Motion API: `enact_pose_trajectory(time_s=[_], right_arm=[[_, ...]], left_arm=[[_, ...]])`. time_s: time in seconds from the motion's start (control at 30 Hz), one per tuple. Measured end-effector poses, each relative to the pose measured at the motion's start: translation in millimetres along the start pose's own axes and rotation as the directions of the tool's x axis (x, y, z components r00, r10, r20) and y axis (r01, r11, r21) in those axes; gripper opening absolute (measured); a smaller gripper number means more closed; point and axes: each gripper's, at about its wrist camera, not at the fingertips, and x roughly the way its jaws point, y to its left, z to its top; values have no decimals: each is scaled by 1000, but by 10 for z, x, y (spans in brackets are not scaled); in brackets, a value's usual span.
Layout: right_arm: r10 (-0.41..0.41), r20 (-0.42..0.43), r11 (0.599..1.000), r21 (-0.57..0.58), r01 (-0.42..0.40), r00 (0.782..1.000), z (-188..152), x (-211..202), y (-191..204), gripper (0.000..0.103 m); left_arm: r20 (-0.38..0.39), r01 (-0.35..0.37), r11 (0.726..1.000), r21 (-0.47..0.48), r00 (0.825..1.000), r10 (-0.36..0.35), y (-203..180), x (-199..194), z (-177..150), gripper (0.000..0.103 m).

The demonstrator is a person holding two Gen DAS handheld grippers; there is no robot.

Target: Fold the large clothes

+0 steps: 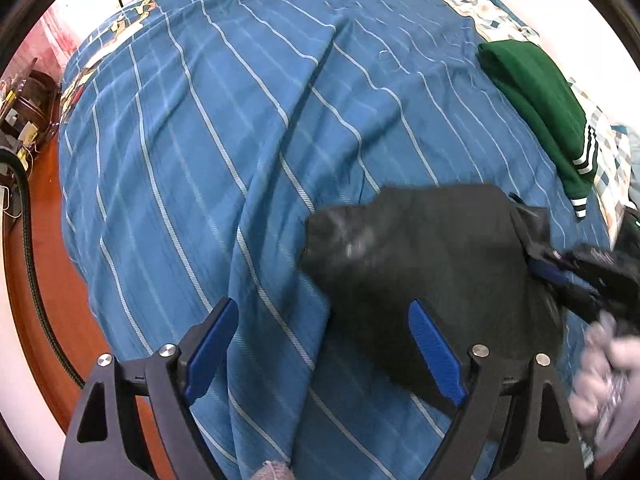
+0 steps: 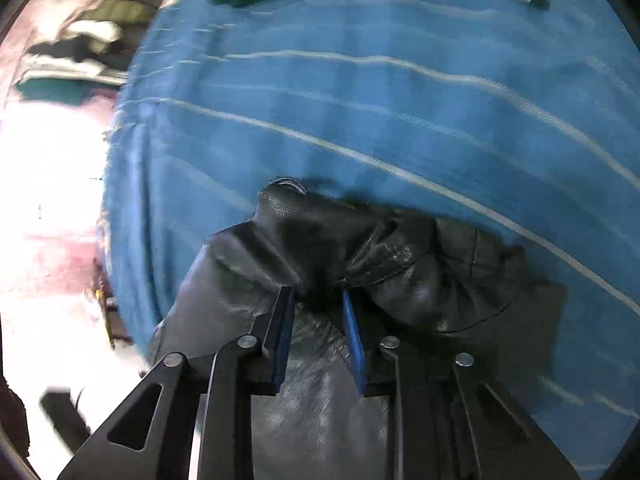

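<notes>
Black leather garment bunched on blue striped bed cover | right hand-held gripper pinched onto its fold, pads nearly together | left hand-held gripper spread wide, holding nothing, hovering above cover and garment edge | green folded garment well apart

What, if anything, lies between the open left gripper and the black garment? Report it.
Nothing visible. The left gripper hangs open over the blue striped bedspread, and the black garment's edge is already beside its right finger.

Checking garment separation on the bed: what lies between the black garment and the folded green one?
Left wrist view: only bare blue striped bedspread separates the black garment from the green garment. They do not touch.
</notes>
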Motion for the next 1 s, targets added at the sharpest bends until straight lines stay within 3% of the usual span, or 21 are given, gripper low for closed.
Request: enact_pose_trajectory(time_s=[0.1, 0.17, 0.23, 0.3, 0.37, 0.4, 0.47, 0.5, 0.53, 0.57, 0.6, 0.67, 0.8, 0.83, 0.9, 1.0], right_arm=[[-17, -30, 1000, 18, 18, 999, 51, -71, 8, 28], [32, -43, 999, 42, -30, 999, 4, -205, -36, 28], [138, -13, 988, 69, -137, 990, -153, -533, -130, 31], [202, 46, 974, 96, -206, 978, -363, -862, -200, 56], [216, 133, 966, 116, -232, 967, -557, -1125, -407, 76], [198, 171, 967, 129, -221, 965, -684, -1236, -548, 77], [177, 187, 970, 133, -203, 966, -850, -1290, -713, 77], [166, 171, 972, 136, -190, 971, -928, -1263, -829, 77], [168, 153, 970, 151, -191, 974, -1024, -1199, -975, 77], [178, 143, 967, 160, -200, 974, -1049, -1107, -1001, 77], [224, 127, 952, 182, -245, 966, -1096, -993, -1118, 78], [315, 87, 918, 225, -326, 945, -1127, -716, -1245, 77], [511, 67, 819, 263, -510, 857, -1052, -106, -1246, 79], [529, 68, 812, 248, -528, 846, -998, -33, -1195, 79], [530, 61, 819, 219, -530, 846, -902, 35, -1078, 79], [483, 55, 852, 198, -484, 874, -855, 16, -947, 73]], left_arm=[[-9, 23, 999, -24, 1000, -24, 26, -8, -26, 87], [-20, 57, 996, -68, 998, -58, 45, -5, -30, 87], [-48, 148, 975, -166, 986, -158, 97, 71, -21, 87], [-70, 217, 940, -263, 967, -243, 143, 237, -5, 87], [-85, 222, 927, -302, 962, -258, 150, 418, 21, 87], [-87, 229, 917, -326, 959, -270, 161, 530, 43, 87], [-79, 221, 909, -354, 961, -265, 193, 635, 69, 83], [-42, 229, 905, -358, 965, -260, 209, 611, 88, 75], [-8, 239, 912, -334, 966, -257, 200, 556, 117, 48], [-5, 235, 924, -301, 969, -248, 163, 522, 147, 34], [5, 237, 932, -273, 970, -245, 129, 473, 160, 30], [7, 231, 938, -257, 972, -237, 112, 453, 157, 27], [-9, 242, 929, -279, 967, -255, 191, 500, 172, 27], [-12, 242, 930, -277, 967, -256, 189, 501, 176, 27], [-19, 231, 938, -257, 969, -244, 152, 477, 210, 27], [-23, 221, 946, -237, 972, -232, 138, 439, 262, 27]])
